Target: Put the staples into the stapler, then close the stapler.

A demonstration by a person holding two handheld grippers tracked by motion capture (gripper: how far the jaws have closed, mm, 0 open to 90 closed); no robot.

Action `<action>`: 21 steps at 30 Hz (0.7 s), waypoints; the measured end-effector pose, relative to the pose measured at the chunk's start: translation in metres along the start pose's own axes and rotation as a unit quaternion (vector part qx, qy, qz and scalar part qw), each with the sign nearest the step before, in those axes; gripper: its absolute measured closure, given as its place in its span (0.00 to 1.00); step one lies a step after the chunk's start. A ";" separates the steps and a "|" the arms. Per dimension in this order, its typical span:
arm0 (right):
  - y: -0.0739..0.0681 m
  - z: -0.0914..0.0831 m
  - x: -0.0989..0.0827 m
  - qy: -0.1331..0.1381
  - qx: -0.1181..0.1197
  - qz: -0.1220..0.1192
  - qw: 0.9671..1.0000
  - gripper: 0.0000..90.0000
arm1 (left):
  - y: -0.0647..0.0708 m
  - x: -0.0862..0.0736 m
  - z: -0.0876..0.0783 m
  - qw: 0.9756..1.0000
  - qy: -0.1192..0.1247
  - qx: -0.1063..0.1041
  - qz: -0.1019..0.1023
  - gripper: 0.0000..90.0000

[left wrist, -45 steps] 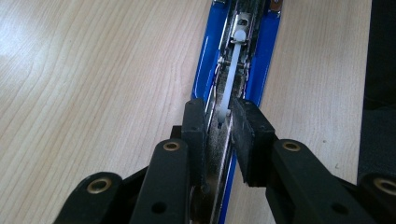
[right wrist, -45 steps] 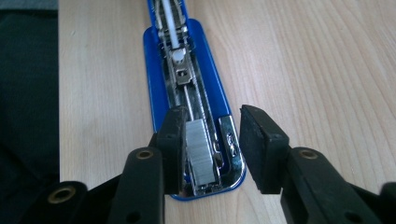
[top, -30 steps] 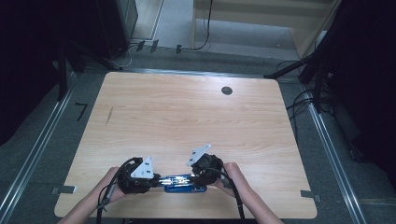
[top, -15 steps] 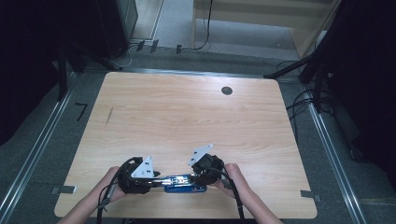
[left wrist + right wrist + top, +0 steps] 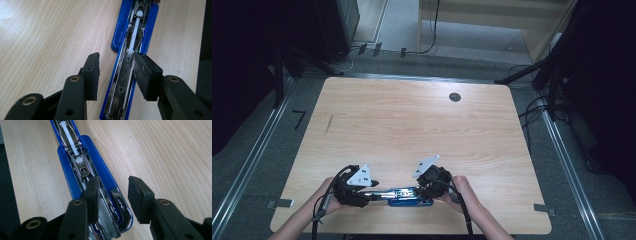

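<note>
Between two claws lies one opened blue stapler.

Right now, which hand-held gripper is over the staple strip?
The right hand-held gripper: its jaws, just closing, sit over the stapler's staple strip. The left hand-held gripper, jaws just opening, straddles the bare metal rail.

A blue stapler lies flat on the light wooden desk, close to its near edge and lengthwise along it. It is swung open: the shiny metal magazine is exposed, with a white pusher strip along its channel and a row of staples at one end.
</note>
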State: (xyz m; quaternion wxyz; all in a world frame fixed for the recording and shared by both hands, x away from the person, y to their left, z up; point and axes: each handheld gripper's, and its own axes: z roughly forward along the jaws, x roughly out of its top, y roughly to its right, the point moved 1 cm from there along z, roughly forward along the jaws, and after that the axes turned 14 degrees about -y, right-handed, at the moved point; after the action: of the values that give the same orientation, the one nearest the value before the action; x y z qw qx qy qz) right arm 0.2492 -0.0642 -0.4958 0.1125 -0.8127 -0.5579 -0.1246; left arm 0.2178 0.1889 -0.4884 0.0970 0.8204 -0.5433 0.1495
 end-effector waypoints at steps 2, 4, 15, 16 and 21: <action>0.000 0.000 0.000 -0.001 0.001 0.002 1.000 0.71 | -0.001 -0.001 0.000 1.000 0.002 -0.003 -0.001 0.63; 0.000 0.000 0.000 -0.001 0.001 0.002 1.000 0.71 | -0.001 -0.003 -0.001 1.000 0.001 -0.004 -0.002 0.63; -0.003 0.000 0.000 -0.004 -0.007 -0.001 1.000 0.73 | -0.005 -0.007 -0.003 1.000 0.001 -0.011 -0.008 0.63; -0.003 0.000 0.001 -0.005 -0.009 -0.002 1.000 0.73 | -0.005 -0.007 -0.004 1.000 -0.001 -0.011 -0.007 0.62; -0.003 0.000 0.001 -0.006 -0.007 -0.003 1.000 0.74 | -0.007 -0.011 -0.006 1.000 0.001 -0.018 -0.011 0.59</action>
State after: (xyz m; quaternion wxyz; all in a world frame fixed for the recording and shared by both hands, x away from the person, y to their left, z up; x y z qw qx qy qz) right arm 0.2466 -0.0622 -0.4954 0.1029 -0.8124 -0.5602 -0.1246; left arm 0.2192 0.2032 -0.4869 0.1140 0.8245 -0.5364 0.1393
